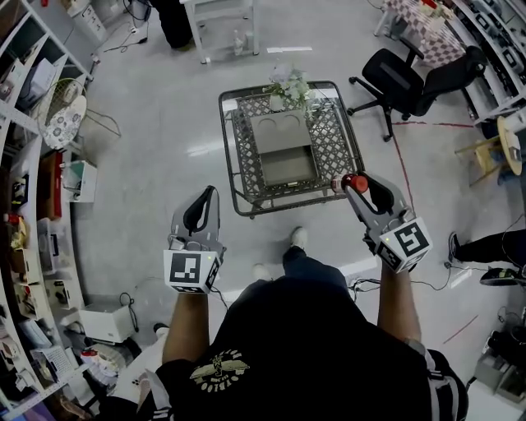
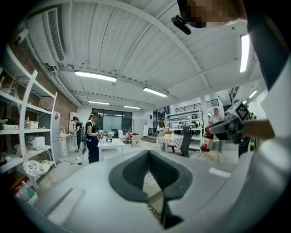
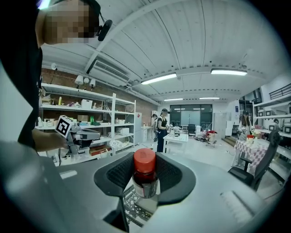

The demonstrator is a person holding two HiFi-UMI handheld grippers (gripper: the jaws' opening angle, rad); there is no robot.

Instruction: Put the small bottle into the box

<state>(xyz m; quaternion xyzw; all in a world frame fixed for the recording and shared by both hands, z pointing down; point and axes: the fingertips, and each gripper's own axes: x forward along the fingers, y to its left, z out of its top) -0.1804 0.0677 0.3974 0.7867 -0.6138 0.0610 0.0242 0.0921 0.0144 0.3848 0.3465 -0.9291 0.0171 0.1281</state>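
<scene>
My right gripper (image 1: 351,184) is shut on the small bottle (image 1: 348,182), which has a red cap and dark contents. It hangs in the air just off the near right corner of the metal mesh table (image 1: 337,156). The right gripper view shows the bottle (image 3: 145,175) upright between the black pads (image 3: 175,175). An open grey box (image 1: 283,164) sits in the middle of that table, its flap folded back. My left gripper (image 1: 207,193) is held to the left of the table, above the floor, shut and holding nothing. The left gripper view shows its pads (image 2: 132,170) meeting at the tips.
A bunch of pale flowers (image 1: 289,86) stands at the table's far edge. A black office chair (image 1: 411,82) is at the right, shelving (image 1: 33,205) runs along the left wall, and a white table (image 1: 218,25) stands at the back. The person's feet (image 1: 297,238) are close to the table's near edge.
</scene>
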